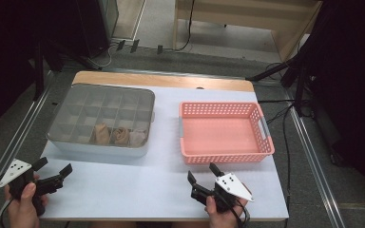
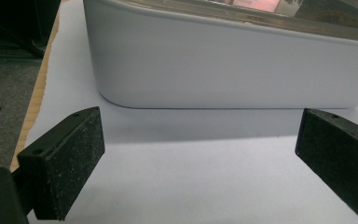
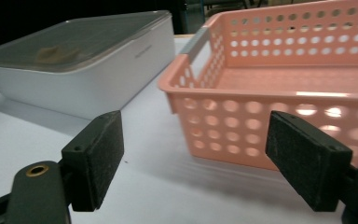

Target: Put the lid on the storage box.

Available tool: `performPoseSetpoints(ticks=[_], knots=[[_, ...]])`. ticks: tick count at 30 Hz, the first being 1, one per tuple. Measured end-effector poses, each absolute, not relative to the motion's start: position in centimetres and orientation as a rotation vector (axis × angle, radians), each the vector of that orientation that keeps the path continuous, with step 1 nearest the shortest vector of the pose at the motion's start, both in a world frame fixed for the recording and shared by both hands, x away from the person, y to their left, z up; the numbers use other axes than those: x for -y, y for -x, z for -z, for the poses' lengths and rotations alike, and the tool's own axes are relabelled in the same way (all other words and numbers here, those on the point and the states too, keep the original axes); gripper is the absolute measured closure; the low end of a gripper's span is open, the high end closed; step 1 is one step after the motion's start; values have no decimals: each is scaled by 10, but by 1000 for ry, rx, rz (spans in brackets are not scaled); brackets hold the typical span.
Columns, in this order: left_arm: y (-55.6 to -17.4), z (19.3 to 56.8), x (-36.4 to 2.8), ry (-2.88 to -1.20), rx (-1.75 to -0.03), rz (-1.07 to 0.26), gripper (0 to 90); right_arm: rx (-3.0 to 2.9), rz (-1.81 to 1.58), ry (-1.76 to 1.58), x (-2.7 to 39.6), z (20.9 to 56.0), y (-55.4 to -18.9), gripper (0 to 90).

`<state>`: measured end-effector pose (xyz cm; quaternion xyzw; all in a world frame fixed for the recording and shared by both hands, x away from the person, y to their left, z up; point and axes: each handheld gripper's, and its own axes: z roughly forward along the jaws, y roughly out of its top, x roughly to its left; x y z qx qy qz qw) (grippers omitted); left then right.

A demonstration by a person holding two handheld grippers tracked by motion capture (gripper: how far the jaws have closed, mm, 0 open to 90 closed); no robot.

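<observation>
A grey divided box (image 1: pixel 101 118) under a clear lid stands at the table's left, with three rolled socks (image 1: pixel 119 136) in its front row. An empty pink basket (image 1: pixel 224 132) sits to its right. My left gripper (image 1: pixel 53 168) is open near the front left corner, just short of the box's white wall (image 2: pixel 228 65), nothing between its jaws. My right gripper (image 1: pixel 203 173) is open in front of the basket's near wall (image 3: pixel 270 126), holding nothing. The right gripper view also shows the box (image 3: pixel 84 60) at the left.
The white table top (image 1: pixel 138 185) has free room between the two hands. A wooden strip (image 1: pixel 161 80) runs along the far edge. Metal rails and cables lie on the floor on both sides, and stands rise at the back.
</observation>
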<state>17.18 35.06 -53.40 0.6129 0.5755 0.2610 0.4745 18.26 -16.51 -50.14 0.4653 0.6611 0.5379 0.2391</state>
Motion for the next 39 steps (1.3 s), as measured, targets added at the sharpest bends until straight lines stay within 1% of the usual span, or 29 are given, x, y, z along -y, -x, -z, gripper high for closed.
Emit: performPoseSetpoints(ticks=[6,7,8,9,12,15,27,32,39], knots=[[-172,534,-351,-1500,-1406,-635,18,-1779,-1429,-1294,190,506,-181,198],[-172,534,-351,-1504,-1410,-633,18,-1761,-1414,-1314,201,508,-181,201],[-172,534,-351,-1504,-1410,-633,18,-1761,-1414,-1314,201,508,-181,201],[-172,534,-350,-1506,-1408,-633,18,-1751,-1399,-1325,211,509,-181,201],[-172,534,-350,-1505,-1409,-634,18,-1729,-1395,-1344,222,510,-182,207],[-172,534,-350,-1504,-1412,-633,18,-1692,-1360,-1352,243,511,-182,209],[-172,534,-351,-1500,-1409,-633,18,-1631,-1300,-1425,298,517,-188,209],[-172,534,-351,-1493,-1408,-625,18,-1611,-1271,-1459,313,520,-195,212],[-172,535,-352,-1484,-1404,-624,18,-1597,-1312,-1485,325,525,-199,214]])
